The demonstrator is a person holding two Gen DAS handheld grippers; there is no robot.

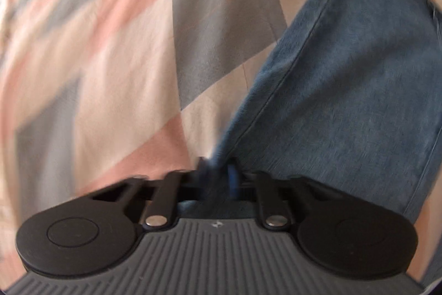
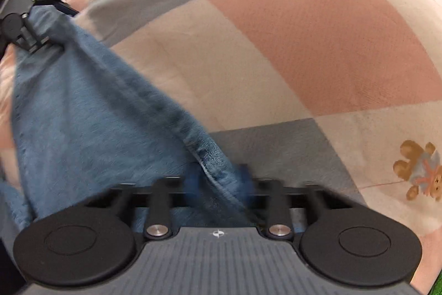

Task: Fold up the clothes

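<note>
- Holding a blue denim garment [image 1: 345, 79] by two corners, you have it stretched between both hands above a checked bedspread [image 1: 110, 46] in pink, grey and cream.
- The garment looks like jeans or a similar piece; which part you hold is hard to tell through the blur.
- In my judgement the fold is at an early stage: the cloth is gripped and spread, but no finished crease or stacked layer shows, so the actual folding and laying down are still to do.
- Your left hand-held gripper [image 1: 218, 170] is clenched on one denim corner, with cloth bunched between its closed fingers.
- Your right hand-held gripper [image 2: 221, 179] is likewise clamped on a seamed edge of the denim [image 2: 96, 115], its fingers standing slightly wider apart around the thicker hem.
- From the right wrist view, the left hand-held gripper appears at the upper left, pinching the far corner.
- A small teddy bear print [image 2: 420, 170] sits on the bedspread [image 2: 304, 46] to the right, well apart from the garment.
</note>
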